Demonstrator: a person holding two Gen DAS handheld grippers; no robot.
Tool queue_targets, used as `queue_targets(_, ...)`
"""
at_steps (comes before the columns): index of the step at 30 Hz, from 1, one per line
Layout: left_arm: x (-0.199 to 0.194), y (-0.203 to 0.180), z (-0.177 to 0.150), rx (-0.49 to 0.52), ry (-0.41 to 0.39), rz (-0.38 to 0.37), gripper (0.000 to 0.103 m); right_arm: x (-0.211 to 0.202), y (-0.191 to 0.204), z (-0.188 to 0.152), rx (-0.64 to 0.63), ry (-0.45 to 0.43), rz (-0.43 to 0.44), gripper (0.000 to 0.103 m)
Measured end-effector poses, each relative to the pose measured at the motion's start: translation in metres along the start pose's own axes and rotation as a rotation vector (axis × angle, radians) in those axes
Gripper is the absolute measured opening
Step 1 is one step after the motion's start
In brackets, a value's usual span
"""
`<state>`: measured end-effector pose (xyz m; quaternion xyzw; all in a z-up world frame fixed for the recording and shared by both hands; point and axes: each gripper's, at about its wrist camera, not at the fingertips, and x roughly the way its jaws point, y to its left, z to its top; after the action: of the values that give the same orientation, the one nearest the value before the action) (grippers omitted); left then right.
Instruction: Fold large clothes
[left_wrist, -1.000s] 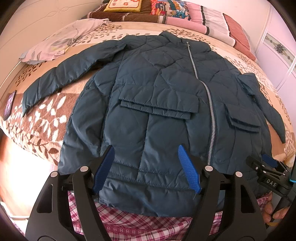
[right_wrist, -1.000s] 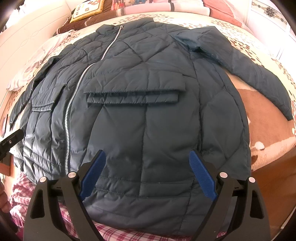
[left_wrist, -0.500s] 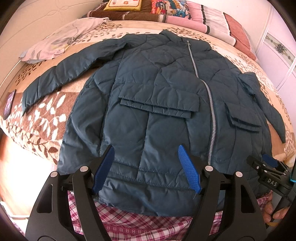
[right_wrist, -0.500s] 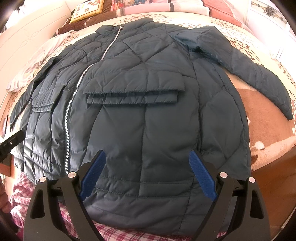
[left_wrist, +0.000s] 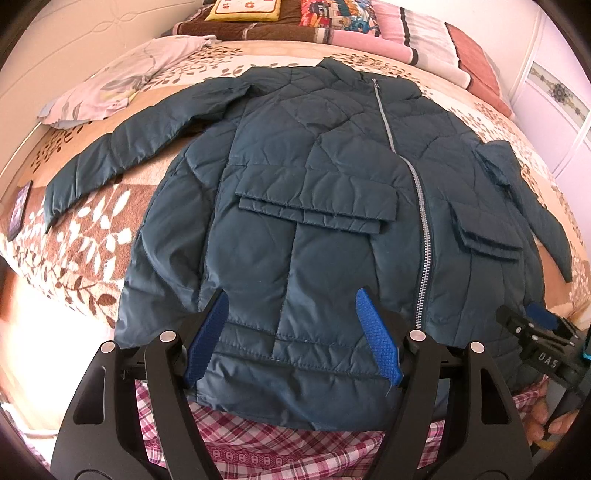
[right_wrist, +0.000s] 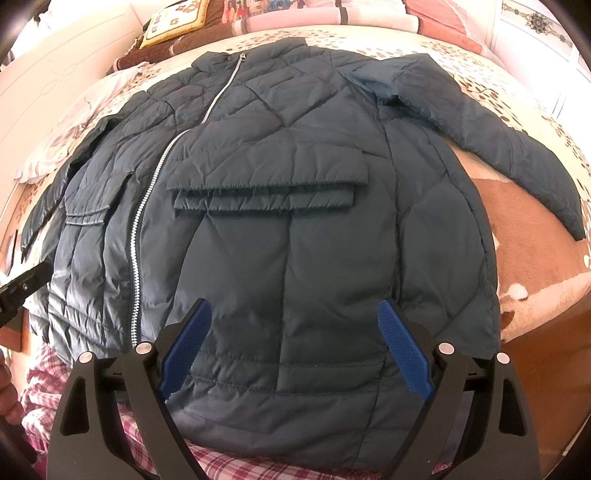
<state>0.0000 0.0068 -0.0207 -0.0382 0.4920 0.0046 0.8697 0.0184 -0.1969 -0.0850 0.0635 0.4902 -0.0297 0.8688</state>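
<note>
Both spread wide, nothing between the blue pads: left gripper (left_wrist: 291, 339) and right gripper (right_wrist: 295, 347), poised over the hem, probably to pinch its two corners. Beyond, quilted teal jacket (left_wrist: 314, 221), zipped, front up, flat on the patterned bed (left_wrist: 85, 236), sleeves flung outward, hem overhanging the near edge.

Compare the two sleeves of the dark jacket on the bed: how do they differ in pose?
In the left wrist view, the left sleeve lies stretched out from the jacket body, over the patterned bedspread. The right sleeve runs down closer beside the body, towards the bed's edge. The left sleeve shows its whole length there; the right sleeve looks shortened at the picture's edge. Both are dark teal, quilted and unfolded.
</note>
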Motion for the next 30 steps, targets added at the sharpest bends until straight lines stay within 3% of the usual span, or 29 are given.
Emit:
queue_targets(6,0.005,-0.008,0.006,0.039,0.02,0.014,0.071,-0.013,-0.027,0.023,0.064,-0.071,-0.036,0.088)
queue_targets(8,0.007,-0.014,0.008,0.066,0.029,0.013,0.071,-0.013,-0.042,0.031,0.091,-0.081,-0.072,0.088)
queue_targets(12,0.011,-0.029,0.013,0.124,0.029,0.008,0.075,-0.031,-0.075,0.041,0.127,-0.205,-0.168,0.088)
queue_targets(15,0.013,-0.04,0.018,0.159,0.021,0.005,0.076,-0.036,-0.107,0.045,0.199,-0.223,-0.187,0.088)
queue_targets(19,0.016,-0.054,0.027,0.178,0.024,-0.003,0.076,-0.03,-0.151,0.046,0.341,-0.178,-0.143,0.088)
queue_targets(30,0.02,-0.077,0.049,0.212,0.024,0.026,0.077,-0.019,-0.27,0.052,0.696,-0.164,-0.073,0.088)
